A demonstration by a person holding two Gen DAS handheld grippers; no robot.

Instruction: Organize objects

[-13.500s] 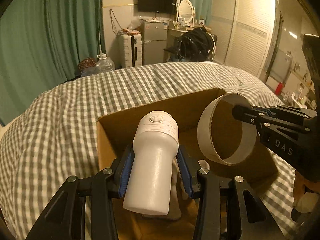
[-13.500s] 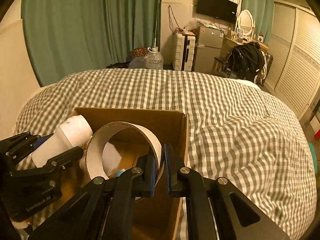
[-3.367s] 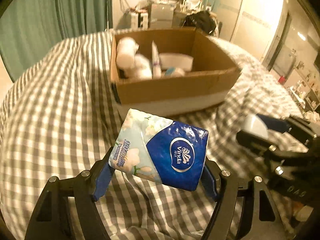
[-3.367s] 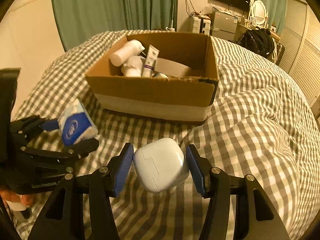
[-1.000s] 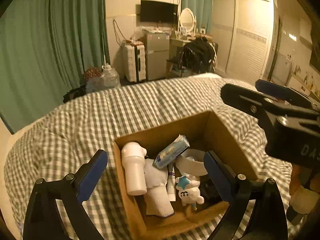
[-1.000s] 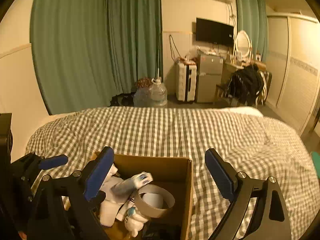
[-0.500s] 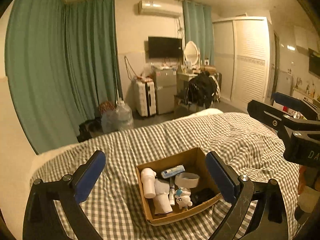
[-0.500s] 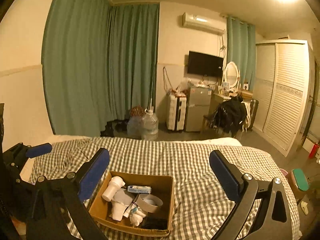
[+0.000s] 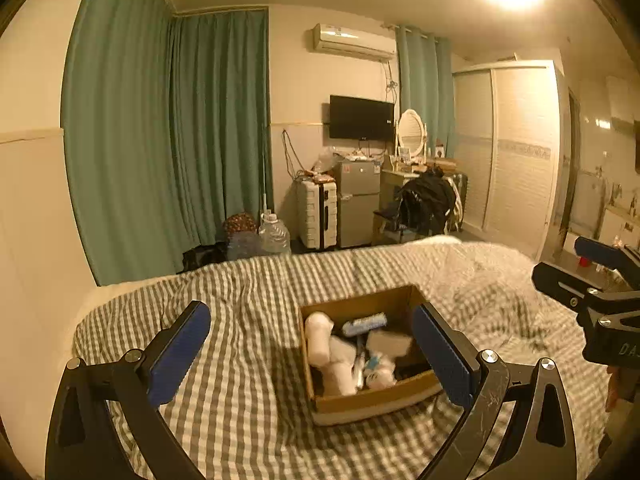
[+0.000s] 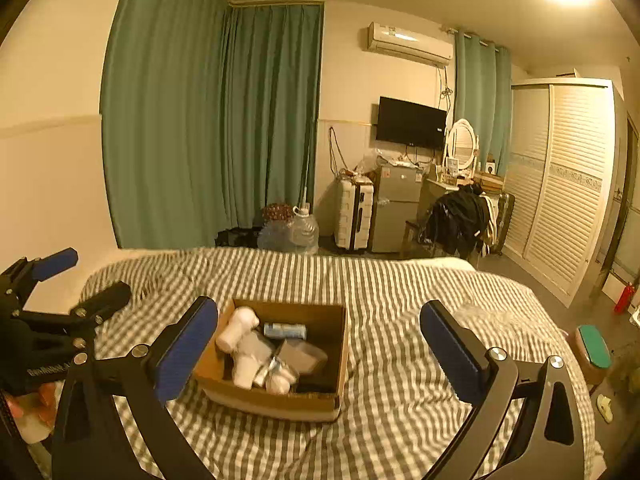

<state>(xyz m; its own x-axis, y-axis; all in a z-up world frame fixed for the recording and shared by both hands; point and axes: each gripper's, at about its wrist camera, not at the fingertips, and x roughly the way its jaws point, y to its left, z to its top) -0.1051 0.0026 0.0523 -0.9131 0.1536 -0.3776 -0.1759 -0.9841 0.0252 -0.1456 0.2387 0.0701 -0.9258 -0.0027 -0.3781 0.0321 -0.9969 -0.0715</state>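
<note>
Box: a brown cardboard box (image 10: 280, 398) is sitting open-topped on the bed, its flaps gone and its walls standing square.
Contents: a white bottle (image 10: 236, 330) is lying at the left side, a small blue-labelled pack (image 10: 285, 331) is resting near the back wall, and soft white items are crowding the middle; the rest is blurring too much to name.
Left gripper: the left gripper (image 9: 310, 354) is hovering above the bed with its blue-padded fingers spread wide, pinching nothing.
Right gripper: the right gripper (image 10: 320, 350) is hanging likewise, jaws wide apart and bare.
Surface: a grey-and-white checked quilt (image 10: 400, 292) is lying rumpled over the whole bed.
Room: green curtains (image 10: 208, 128) are hanging in folds beside a wall-mounted television (image 10: 411, 123), a slatted white wardrobe (image 10: 568, 184) and an air conditioner (image 10: 408, 45).
</note>
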